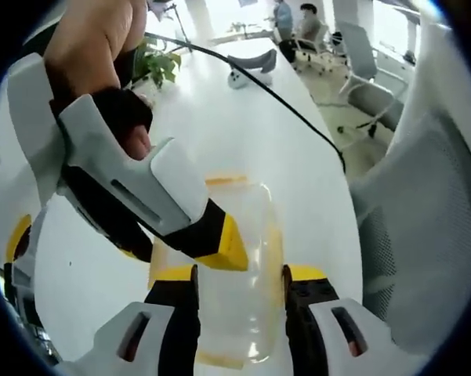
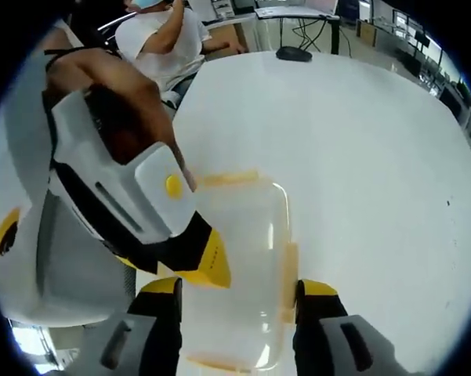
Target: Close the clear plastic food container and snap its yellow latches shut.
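Note:
The clear plastic container (image 1: 239, 235) lies on the white table (image 1: 243, 133) with its lid on. Yellow latches show at its far end (image 1: 226, 180) and its right side (image 1: 275, 244). My left gripper (image 1: 239, 283) is open, one jaw on each side of the container. The right gripper (image 1: 219, 244), held in a hand, comes in from the upper left, and its yellow tip rests on the container's left edge. In the right gripper view the container (image 2: 243, 243) sits between the jaws of my open right gripper (image 2: 239, 296). The left gripper (image 2: 205, 262) touches its left rim.
A black cable (image 1: 286, 106) runs across the table to a white device (image 1: 251, 69). A potted plant (image 1: 158, 63) stands at the back, and a white mesh chair (image 1: 423, 235) stands to the right. A black mouse (image 2: 294, 53) lies far off, and a seated person (image 2: 161, 39) is beyond the table.

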Demonstrator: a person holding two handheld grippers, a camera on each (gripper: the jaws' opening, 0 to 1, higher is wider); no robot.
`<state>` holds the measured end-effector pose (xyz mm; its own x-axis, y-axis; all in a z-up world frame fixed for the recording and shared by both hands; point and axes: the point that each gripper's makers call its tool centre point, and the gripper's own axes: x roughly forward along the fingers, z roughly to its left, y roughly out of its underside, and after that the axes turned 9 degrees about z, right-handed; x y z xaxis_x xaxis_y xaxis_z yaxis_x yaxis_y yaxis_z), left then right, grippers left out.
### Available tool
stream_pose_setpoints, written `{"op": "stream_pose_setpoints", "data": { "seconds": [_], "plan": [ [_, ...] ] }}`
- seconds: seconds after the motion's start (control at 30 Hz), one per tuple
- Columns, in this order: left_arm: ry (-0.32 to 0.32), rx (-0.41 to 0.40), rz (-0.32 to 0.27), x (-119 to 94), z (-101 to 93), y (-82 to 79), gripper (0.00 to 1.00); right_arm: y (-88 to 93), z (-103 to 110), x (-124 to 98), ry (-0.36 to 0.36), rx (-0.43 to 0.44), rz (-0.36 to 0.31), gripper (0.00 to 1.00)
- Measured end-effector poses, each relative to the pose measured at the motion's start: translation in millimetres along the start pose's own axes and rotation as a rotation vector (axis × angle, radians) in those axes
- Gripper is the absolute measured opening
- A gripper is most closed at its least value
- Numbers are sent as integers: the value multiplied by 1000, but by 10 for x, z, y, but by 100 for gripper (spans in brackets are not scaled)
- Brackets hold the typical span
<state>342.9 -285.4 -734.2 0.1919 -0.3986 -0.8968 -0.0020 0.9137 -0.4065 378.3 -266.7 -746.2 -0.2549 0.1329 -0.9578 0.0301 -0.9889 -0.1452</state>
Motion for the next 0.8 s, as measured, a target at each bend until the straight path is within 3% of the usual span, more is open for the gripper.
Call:
{"op": "stream_pose_setpoints", "data": {
  "seconds": [0.17,0.27,0.47,0.67,0.8],
  "plan": [
    [8,30,-13,-7,-18,0,40,3,10,3,1,2,10,57],
    [30,-12,-18,-5,10,1,40,4,8,7,7,5,14,56],
    [20,-30,28,16,0,-15,38,-1,9,18,22,12,48,56],
    [14,-26,50,29,-4,-15,34,-20,-3,25,24,56,18,54],
    [-22,-3,99,100,15,-5,33,-38,-4,20,20,17,31,53]
  ]
}}
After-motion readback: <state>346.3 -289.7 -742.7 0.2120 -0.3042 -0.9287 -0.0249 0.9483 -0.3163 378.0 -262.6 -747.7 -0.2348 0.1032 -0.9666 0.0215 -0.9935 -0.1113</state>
